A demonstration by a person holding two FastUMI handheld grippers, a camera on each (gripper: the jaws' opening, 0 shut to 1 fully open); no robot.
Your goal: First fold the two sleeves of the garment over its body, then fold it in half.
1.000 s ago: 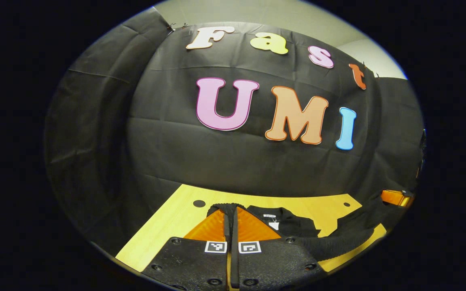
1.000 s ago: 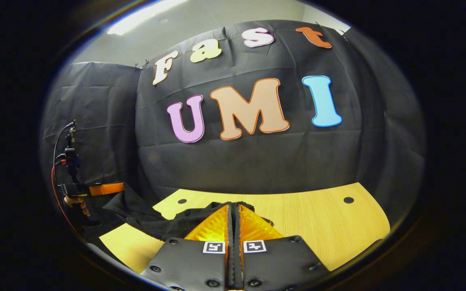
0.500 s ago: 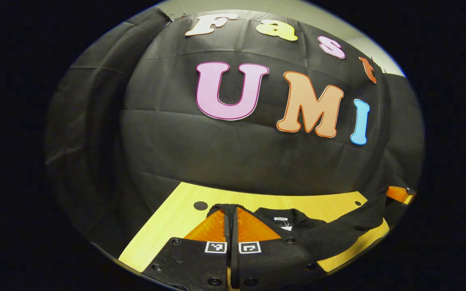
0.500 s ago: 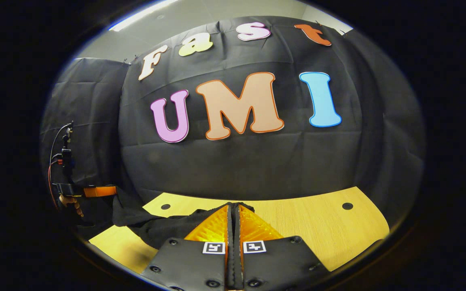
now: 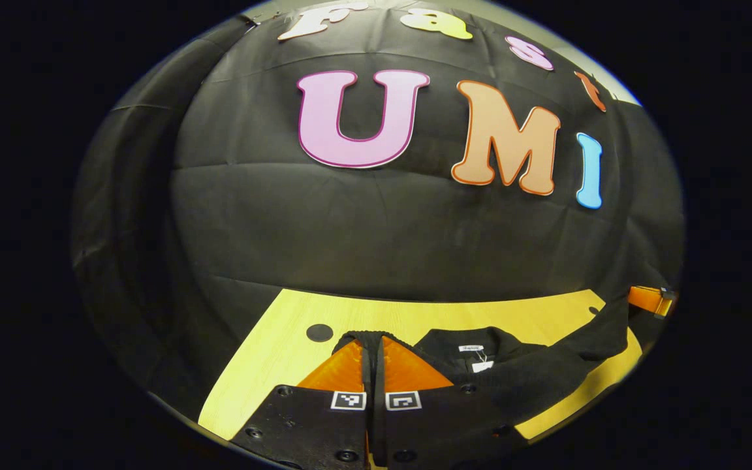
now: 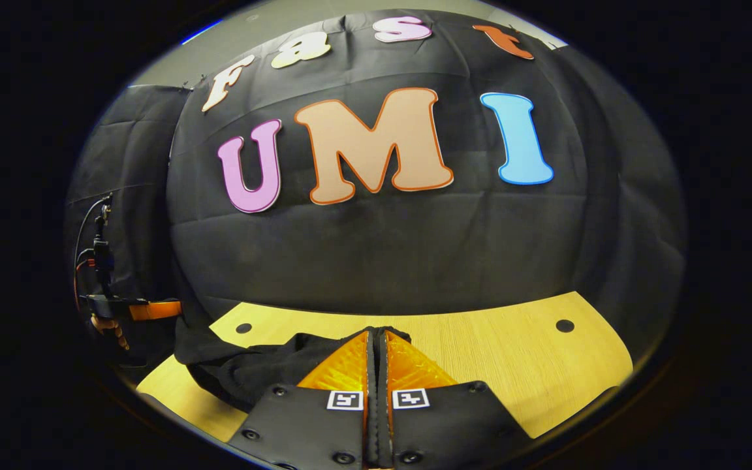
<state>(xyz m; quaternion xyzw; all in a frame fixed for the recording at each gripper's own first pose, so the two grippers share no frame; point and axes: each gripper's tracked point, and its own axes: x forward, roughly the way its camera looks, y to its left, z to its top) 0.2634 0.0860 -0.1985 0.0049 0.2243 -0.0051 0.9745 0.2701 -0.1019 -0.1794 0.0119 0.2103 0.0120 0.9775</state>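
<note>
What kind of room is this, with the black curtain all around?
Probably a small recording booth, not a home. Black cloth wall hangs behind a bare wooden table, where a black garment is being folded by the left gripper and right gripper.

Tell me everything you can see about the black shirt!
The black shirt looks like soft knit cloth with ribbed edges. It has a collar with white tags inside. The left tool and the right tool each pinch an edge, holding it stretched between them, partly lifted over the yellow wooden table.
</note>
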